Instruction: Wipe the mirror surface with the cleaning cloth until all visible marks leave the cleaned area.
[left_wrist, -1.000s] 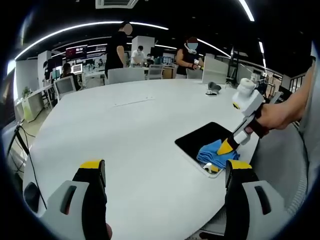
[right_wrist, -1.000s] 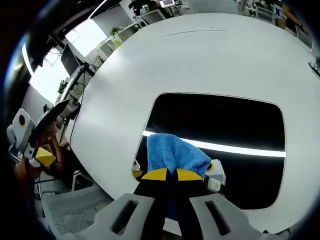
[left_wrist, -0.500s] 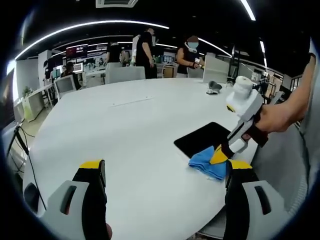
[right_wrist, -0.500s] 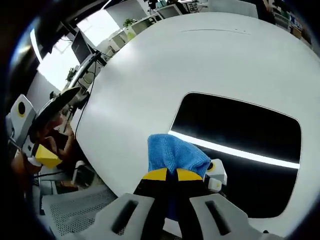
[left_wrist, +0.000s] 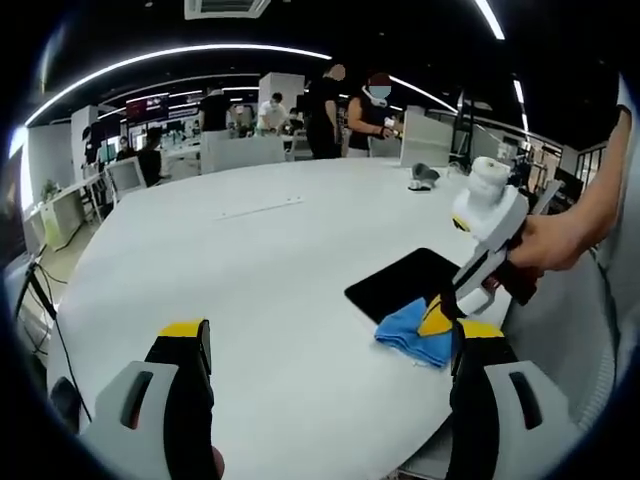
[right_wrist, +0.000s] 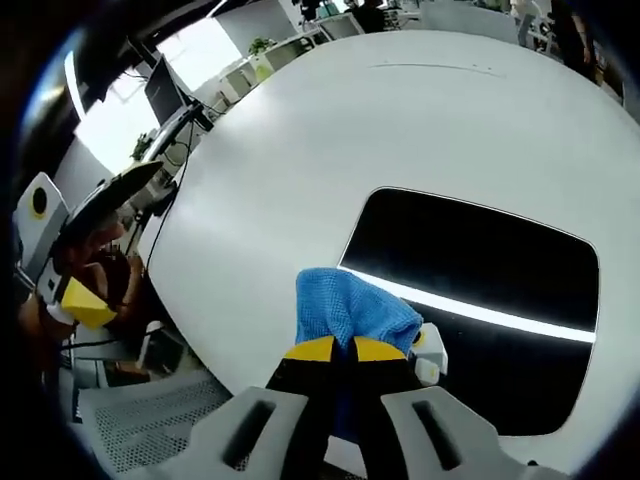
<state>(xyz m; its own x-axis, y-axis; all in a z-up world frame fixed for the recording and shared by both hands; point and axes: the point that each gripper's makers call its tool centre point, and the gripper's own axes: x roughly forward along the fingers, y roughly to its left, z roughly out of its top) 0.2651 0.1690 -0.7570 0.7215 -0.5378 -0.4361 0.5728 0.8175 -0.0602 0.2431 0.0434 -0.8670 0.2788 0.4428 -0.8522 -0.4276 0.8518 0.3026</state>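
A dark rectangular mirror (right_wrist: 470, 290) lies flat on the white table; in the left gripper view the mirror (left_wrist: 400, 282) sits at the right, near the table's edge. My right gripper (right_wrist: 335, 350) is shut on a blue cleaning cloth (right_wrist: 345, 308) that hangs over the mirror's near left corner. Seen from the left gripper view, the right gripper (left_wrist: 438, 318) presses the blue cloth (left_wrist: 412, 333) down at the mirror's near end, a hand holding it. My left gripper (left_wrist: 330, 345) stands open above bare table, well left of the mirror.
The round white table (left_wrist: 230, 260) stretches far back. A small dark object (left_wrist: 424, 176) rests on the table's far right side. Several people (left_wrist: 325, 100) stand by desks and monitors beyond it. A grey mesh chair (right_wrist: 130, 420) is below the table's edge.
The right gripper slid the cloth from the mirror's middle toward its near corner and onto the table edge. The left gripper has stayed put. People in the background walked right.
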